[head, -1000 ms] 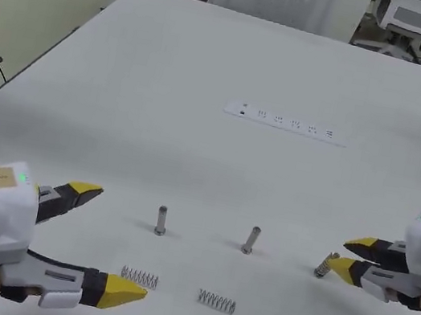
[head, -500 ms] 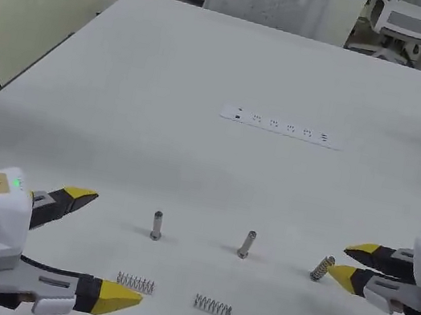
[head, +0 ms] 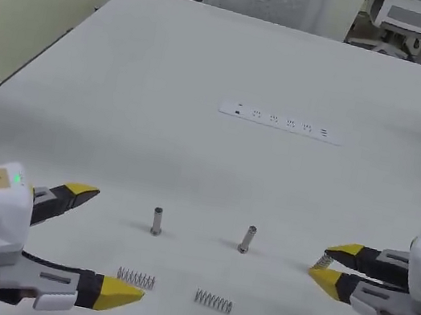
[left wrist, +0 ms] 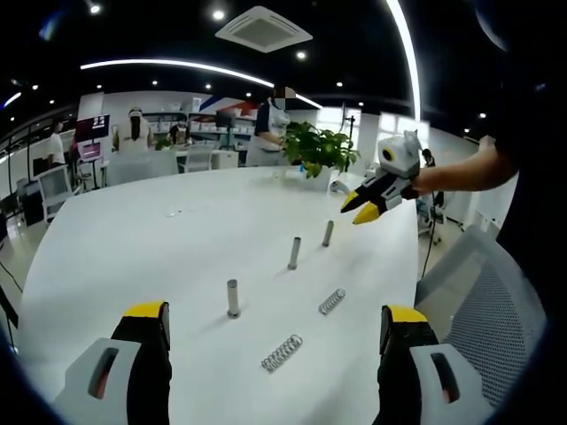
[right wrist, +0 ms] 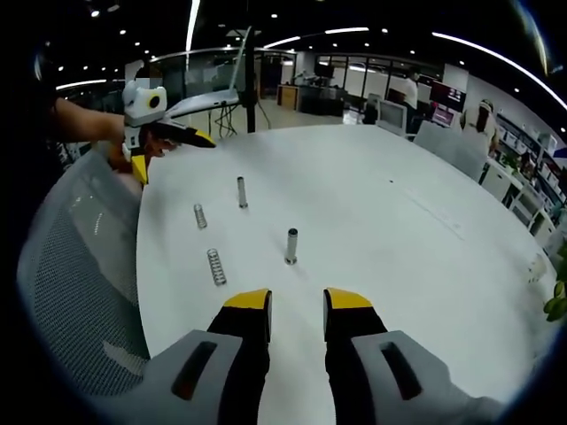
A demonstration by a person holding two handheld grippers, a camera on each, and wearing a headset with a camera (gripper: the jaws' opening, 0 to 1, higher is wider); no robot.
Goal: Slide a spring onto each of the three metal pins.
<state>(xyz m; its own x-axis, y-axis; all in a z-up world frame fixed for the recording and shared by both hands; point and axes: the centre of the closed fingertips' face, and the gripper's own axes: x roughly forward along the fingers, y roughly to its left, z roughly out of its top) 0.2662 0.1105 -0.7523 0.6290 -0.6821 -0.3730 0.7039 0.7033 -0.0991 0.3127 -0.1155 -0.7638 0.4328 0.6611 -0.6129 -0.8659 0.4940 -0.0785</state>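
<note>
The left hand-held gripper [head: 101, 243] hangs low over the surface [head: 196, 147], its jaws spread wide with nothing between them. Just off its lower jaw tip the first spring [head: 136, 278] lies on its side. The second spring [head: 214, 301] lies farther along, toward the right hand-held gripper [head: 333, 263]. Both look like thin, light wire coils, likely to roll, squash or flick away under a hard pinch. A gentle grip across the coils near one end should leave the bore free. Beyond the springs the first pin [head: 157, 221] and second pin [head: 247, 239] stand upright and bare, and look apt to topple if knocked. The right hand-held gripper's jaws stand apart, holding nothing, with the third pin [left wrist: 328, 234] just at their tips; it seems to carry a coil. A power strip [head: 278, 121] lies well beyond.
</note>
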